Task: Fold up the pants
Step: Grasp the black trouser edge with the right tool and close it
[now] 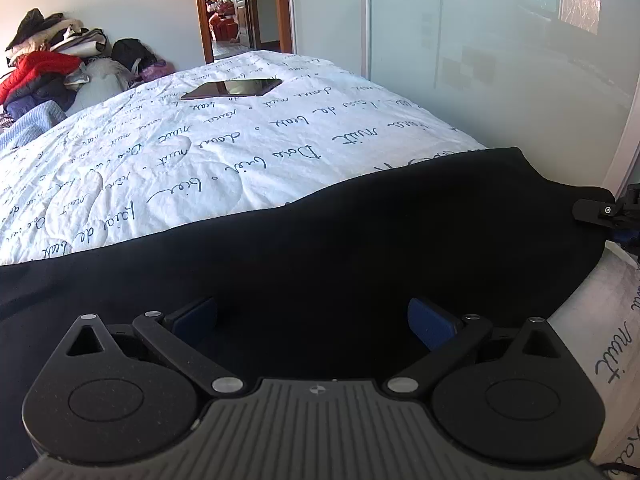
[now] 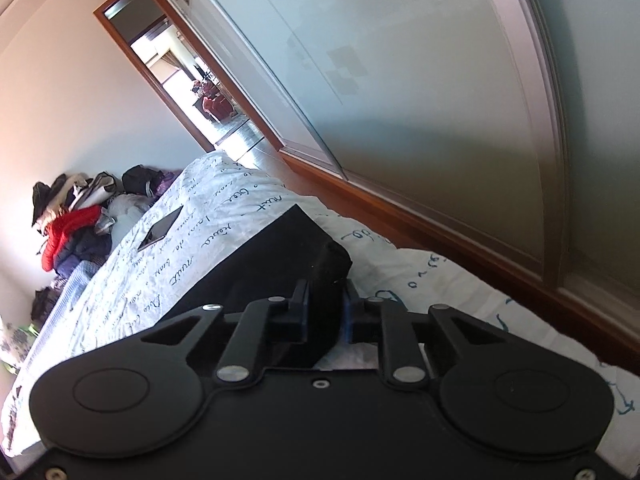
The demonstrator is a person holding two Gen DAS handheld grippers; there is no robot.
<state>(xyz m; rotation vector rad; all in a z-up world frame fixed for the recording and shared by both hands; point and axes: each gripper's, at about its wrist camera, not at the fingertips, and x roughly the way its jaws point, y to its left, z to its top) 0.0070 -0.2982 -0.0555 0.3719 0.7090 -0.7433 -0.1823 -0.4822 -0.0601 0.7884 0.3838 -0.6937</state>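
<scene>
With the white script-printed quilt point(image 1: 248, 152) as the landmark: off its far left edge a heap of clothes point(image 1: 44, 68) is piled against the wall, a red jacket point(image 1: 34, 68) among them. On the quilt's far middle lies a dark tablet point(image 1: 232, 88), flat, screen up. Beyond the quilt's far end an open doorway point(image 1: 240, 4) with a brown frame shows another room. Along the quilt's right side runs a frosted sliding wardrobe door point(image 1: 500, 40).

The black pants point(image 1: 340, 248) lie spread across the near part of the quilt, reaching from the left edge of the left wrist view over to the right, where their end narrows. The left gripper point(image 1: 312, 320) is over the pants near the quilt's near edge; its jaws are spread wide, the blue pads point(image 1: 430, 322) well apart with only dark cloth showing between them, and whether the fingers touch the cloth cannot be told.

At the right end of the pants, the right gripper point(image 1: 600, 212) shows small in the left wrist view, at the cloth's corner. In its own view the right gripper point(image 2: 325, 312) has its jaws pressed onto a bunched fold of the pants point(image 2: 280, 256), pinching it, with the quilt point(image 2: 420, 276) beneath and the wardrobe door point(image 2: 420, 100) to the right
</scene>
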